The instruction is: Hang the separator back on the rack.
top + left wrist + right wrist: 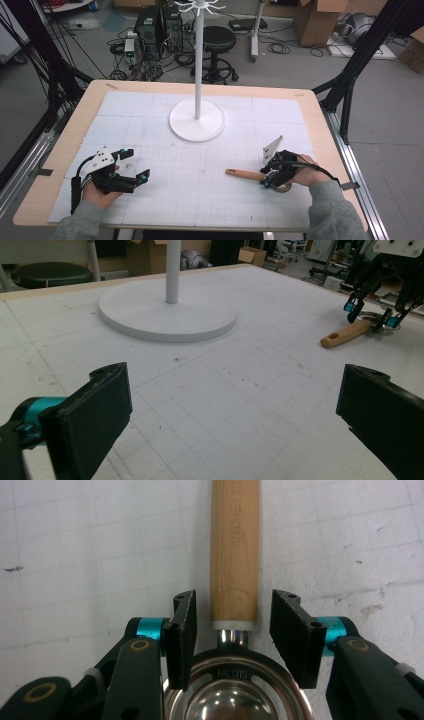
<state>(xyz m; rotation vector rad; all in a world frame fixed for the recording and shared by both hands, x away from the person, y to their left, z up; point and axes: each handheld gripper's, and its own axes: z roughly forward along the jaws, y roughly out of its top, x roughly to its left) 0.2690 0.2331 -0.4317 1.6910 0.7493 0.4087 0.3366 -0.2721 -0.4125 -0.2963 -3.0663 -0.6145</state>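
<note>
Right gripper (232,630) spread astride strainer (234,580) neck — "SUS304", handle perhaps "KITCHEN", left gripper (235,425) spread.

Strainer (233,630): light wooden handle with engraved lettering, metal ferrule and neck, round steel bowl rim stamped SUS304. Lies flat on the white gridded worktop (200,190), near the right edge toward the front. Handle (244,174) points toward the left edge, bowl end nearer the right edge.
</note>
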